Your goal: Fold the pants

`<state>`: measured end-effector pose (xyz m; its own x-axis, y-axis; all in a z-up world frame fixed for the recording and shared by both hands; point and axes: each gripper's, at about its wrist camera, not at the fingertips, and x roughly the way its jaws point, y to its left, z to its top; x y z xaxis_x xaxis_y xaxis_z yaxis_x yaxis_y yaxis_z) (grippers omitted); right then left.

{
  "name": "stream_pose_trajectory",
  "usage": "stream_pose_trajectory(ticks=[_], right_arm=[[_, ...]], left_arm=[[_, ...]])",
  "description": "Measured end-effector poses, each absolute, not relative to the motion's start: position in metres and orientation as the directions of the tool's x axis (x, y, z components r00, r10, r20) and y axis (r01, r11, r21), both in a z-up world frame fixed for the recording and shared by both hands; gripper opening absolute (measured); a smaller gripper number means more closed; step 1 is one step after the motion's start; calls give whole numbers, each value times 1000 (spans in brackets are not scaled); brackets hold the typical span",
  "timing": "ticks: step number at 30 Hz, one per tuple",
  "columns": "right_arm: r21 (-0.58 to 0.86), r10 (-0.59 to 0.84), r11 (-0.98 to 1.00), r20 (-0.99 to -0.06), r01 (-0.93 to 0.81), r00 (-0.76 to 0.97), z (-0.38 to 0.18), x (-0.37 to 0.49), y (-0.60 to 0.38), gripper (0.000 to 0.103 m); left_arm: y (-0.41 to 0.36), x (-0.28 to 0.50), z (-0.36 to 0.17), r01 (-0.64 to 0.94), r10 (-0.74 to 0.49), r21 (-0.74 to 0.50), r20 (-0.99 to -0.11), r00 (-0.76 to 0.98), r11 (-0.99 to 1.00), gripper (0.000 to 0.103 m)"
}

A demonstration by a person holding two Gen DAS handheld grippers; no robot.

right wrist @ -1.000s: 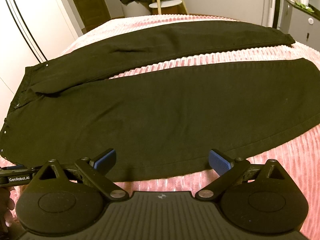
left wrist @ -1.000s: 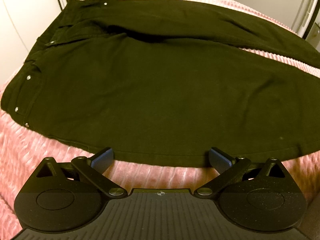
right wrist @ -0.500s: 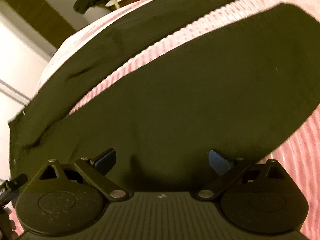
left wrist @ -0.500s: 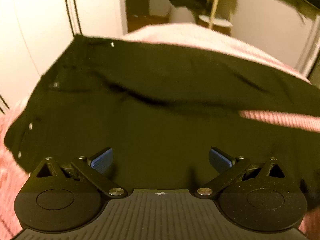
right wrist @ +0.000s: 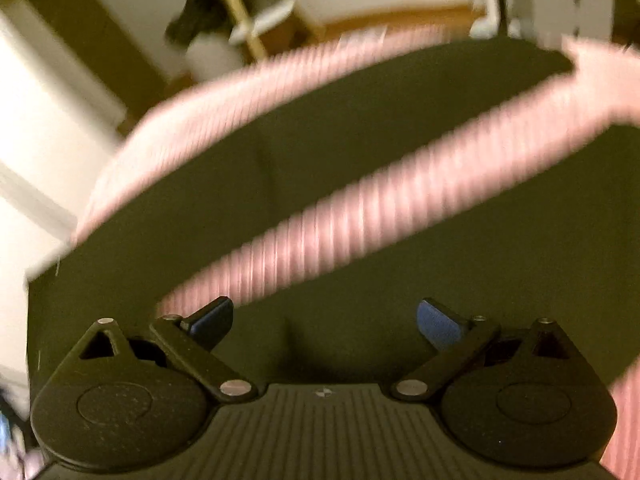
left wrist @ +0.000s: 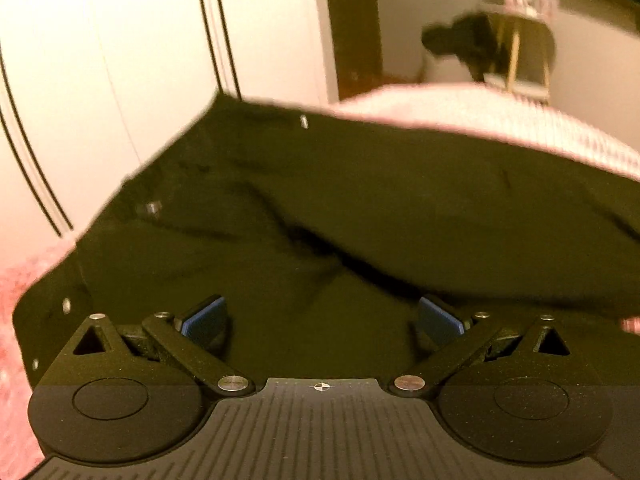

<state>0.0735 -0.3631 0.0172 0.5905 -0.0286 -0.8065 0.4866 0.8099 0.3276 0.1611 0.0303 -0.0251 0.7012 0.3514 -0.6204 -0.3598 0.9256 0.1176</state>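
You're holding both sets of jaws wide apart, empty, so fabric can slip between. Dark cotton pants [left wrist: 360, 208] are lying flat on the pink ribbed bedspread [right wrist: 360, 216]; left gripper [left wrist: 320, 318] is over the waistband, right gripper [right wrist: 324, 318] over the near leg.

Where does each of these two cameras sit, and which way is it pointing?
Left wrist: on the left gripper, looking forward over the waist end of the pants; only its open fingers show.
Right wrist: on the right gripper, tilted, looking along the legs; only its open fingers show.
Shared: the pants, the pink bedspread, the stool beyond.
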Motion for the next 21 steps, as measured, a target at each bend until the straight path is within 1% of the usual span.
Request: stream_pose_trajectory(ticks=[1,3,4,5,6,8,12,17,19,20,21], right_arm=[[324,-49,807,-796,493,604,22,91,-371,95],[328,-82,779,-791,534,606,23,135,-393,78],[327,-90,761,-802,560,590,20,153,-403,73],[328,-106,733,-811,596,576,17,173,-415,62],[326,-121,708,-818,626,563,14,188,-424,58],[324,-156,648,-829,689,537,5,218,-444,58],[269,-241,573,-848,774,473,-12,262,-460,58],[155,-344,524,-861,837,375,-24,304,-473,59],[111,-362,512,-871,852,331,-29,317,-474,59],[97,-370,498,-875,862,313,-31,320,-474,58],[87,-381,483,-875,871,299,-34,325,-477,56]], left_arm=[[31,158,-23,-365,359,112,-585,728,924,103],[33,157,-24,-375,379,114,-506,775,920,103],[33,157,-29,-381,391,124,-483,783,916,103],[33,158,-35,-388,405,139,-475,781,911,103],[33,162,-42,-388,412,155,-485,771,909,103],[34,167,-50,-376,394,146,-524,755,915,103],[42,168,-54,-394,362,64,-552,751,917,103],[45,165,-60,-403,354,39,-559,749,914,103],[47,164,-60,-411,351,22,-565,747,911,103],[48,164,-61,-412,349,18,-568,745,911,103],[48,164,-61,-413,348,17,-568,745,911,103]])
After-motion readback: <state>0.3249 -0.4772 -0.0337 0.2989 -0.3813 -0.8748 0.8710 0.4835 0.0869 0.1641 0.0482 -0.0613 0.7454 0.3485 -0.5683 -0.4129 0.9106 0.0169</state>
